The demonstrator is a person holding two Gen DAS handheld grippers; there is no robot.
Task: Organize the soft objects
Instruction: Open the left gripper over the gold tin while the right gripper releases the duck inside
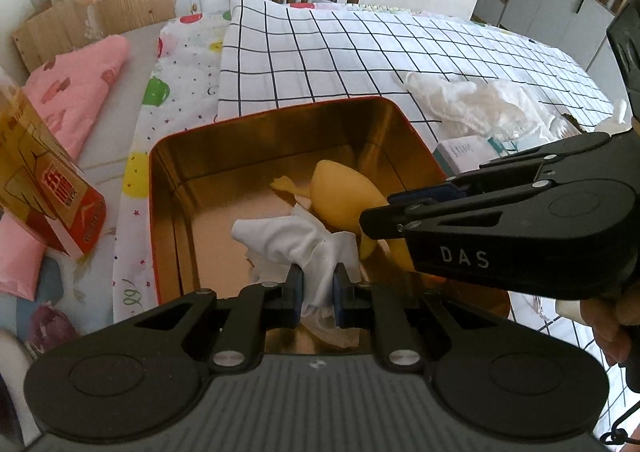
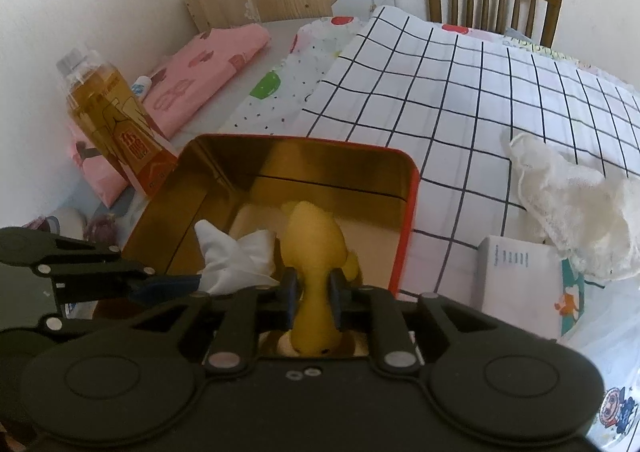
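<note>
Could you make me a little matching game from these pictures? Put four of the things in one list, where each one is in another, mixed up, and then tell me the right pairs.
Things:
1. white cloth
2. yellow soft toy
3. lacy white fabric
4. pink folded cloth

Places:
A. loose on the grid-patterned sheet, outside the tin
B. in the tin, between the pads of the left hand-held gripper
C. by the wall, behind the bottle
D. in the tin, between the pads of the right hand-held gripper

Pairs: 1-B, 2-D, 3-A, 4-C
</note>
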